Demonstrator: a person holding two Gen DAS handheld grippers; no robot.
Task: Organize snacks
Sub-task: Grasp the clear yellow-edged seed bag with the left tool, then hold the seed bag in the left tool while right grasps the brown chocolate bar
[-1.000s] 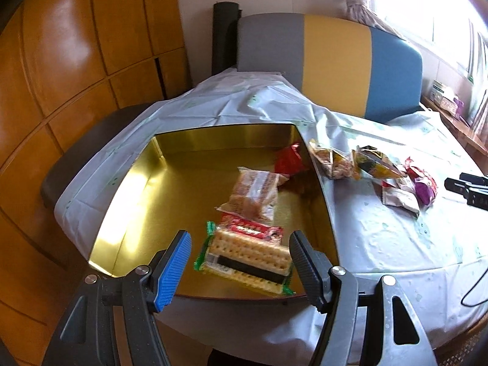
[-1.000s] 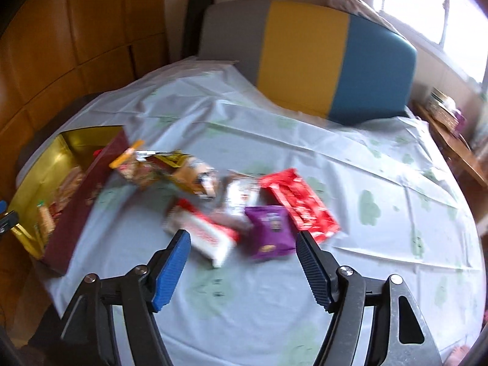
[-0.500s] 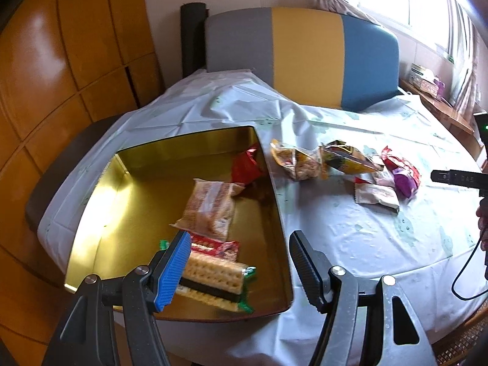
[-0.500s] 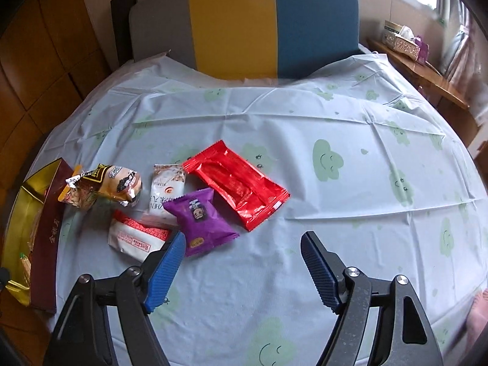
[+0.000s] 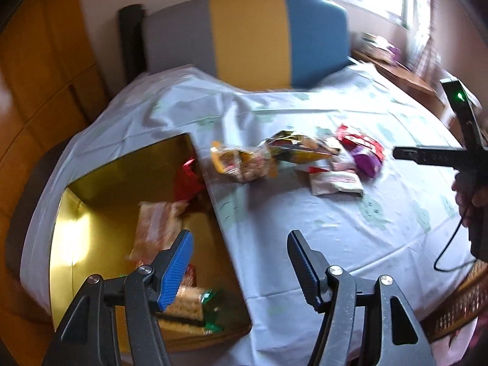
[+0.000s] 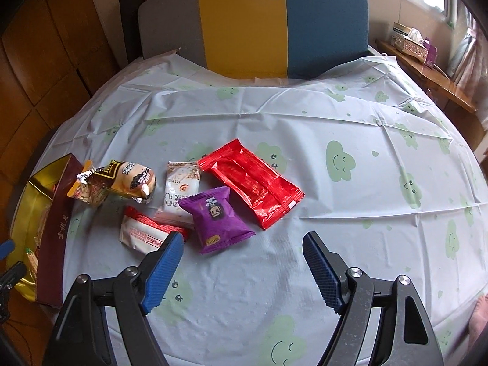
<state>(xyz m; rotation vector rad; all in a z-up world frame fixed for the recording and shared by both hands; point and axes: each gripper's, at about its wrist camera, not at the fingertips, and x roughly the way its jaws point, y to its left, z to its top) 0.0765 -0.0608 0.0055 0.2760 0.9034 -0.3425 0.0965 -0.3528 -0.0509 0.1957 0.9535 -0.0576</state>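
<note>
Purple packet [image 6: 217, 219] lies on the tabletop [image 6: 350, 213] w/ other loose snacks, near its left edge by the gold box [image 6: 52, 210], long axis diagonal. Right gripper [image 6: 244, 270] is nearer, just behind it, jaws opening, nothing between. Left gripper [image 5: 239, 270] hangs over the box corner, closing, empty.

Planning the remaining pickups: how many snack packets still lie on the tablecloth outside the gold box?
6: long red packet, purple one, white one, red-and-white one, brown-gold bag, orange-edged bag beneath it. None seem hidden.
</note>
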